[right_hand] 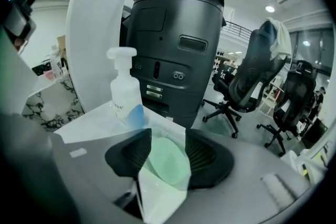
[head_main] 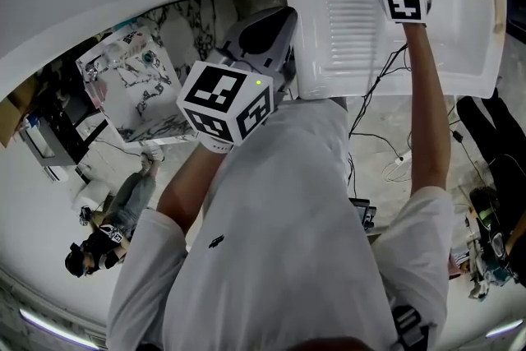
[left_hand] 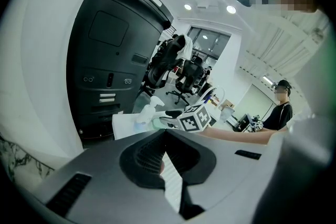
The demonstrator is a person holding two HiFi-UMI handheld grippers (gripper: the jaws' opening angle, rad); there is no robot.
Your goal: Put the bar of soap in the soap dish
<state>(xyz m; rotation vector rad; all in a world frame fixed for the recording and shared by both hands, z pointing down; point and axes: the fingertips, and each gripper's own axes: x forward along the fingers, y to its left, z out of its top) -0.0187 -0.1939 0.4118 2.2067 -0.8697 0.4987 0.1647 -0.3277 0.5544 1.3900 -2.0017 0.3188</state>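
Soap set down, grip let go: my right gripper (right_hand: 168, 139) stands with its jaws spread wide, and the green bar of soap (right_hand: 167, 164) lies loose between them on a pale surface (right_hand: 157, 202); whether that is the soap dish itself I cannot tell. My left gripper (left_hand: 166, 134) hangs at my chest, jaws closed tip to tip on nothing. The danger lies in the withdrawal: a slick bar could cling to 1 pad and be dragged off its seat if I pull back skewed, and the pump bottle (right_hand: 124, 94), standing near beyond the jaws, could be tipped by a careless sideways swing
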